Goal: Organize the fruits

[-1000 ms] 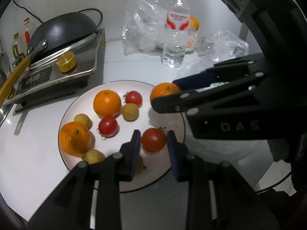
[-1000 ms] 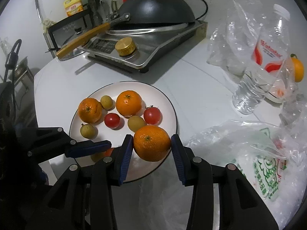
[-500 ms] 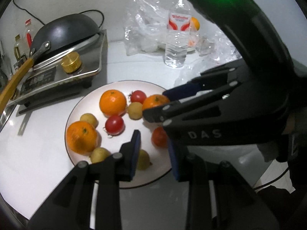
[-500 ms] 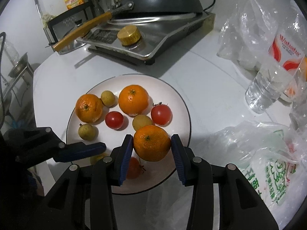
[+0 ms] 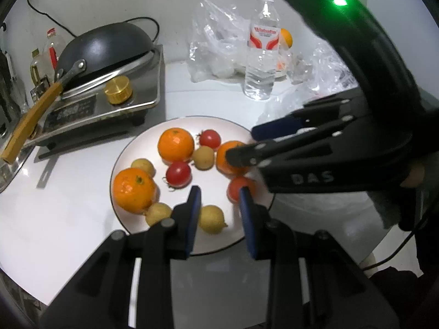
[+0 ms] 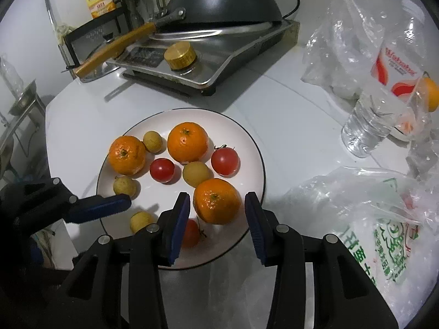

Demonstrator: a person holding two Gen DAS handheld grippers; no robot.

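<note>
A white plate [image 6: 247, 148] [image 5: 153, 142] holds three oranges, three red tomatoes and several small yellow fruits. My right gripper [image 6: 216, 219] is open, its pads apart on either side of an orange [image 6: 216, 201] that rests on the plate's near side; the same orange [image 5: 226, 156] shows partly behind the right gripper in the left wrist view. A tomato [image 6: 190, 233] lies just left of it. My left gripper [image 5: 219, 208] is open and empty above the plate's near edge, over a yellow fruit [image 5: 211, 219].
A stove with a black wok [image 6: 219, 2] stands behind the plate. A water bottle [image 5: 262, 52], clear plastic bags [image 6: 356, 205] and another orange [image 5: 286, 37] lie to the right. The table edge is at the left.
My right gripper carried the orange over the plate, set it down and opened. The left gripper drew back a little toward the plate's near edge.
</note>
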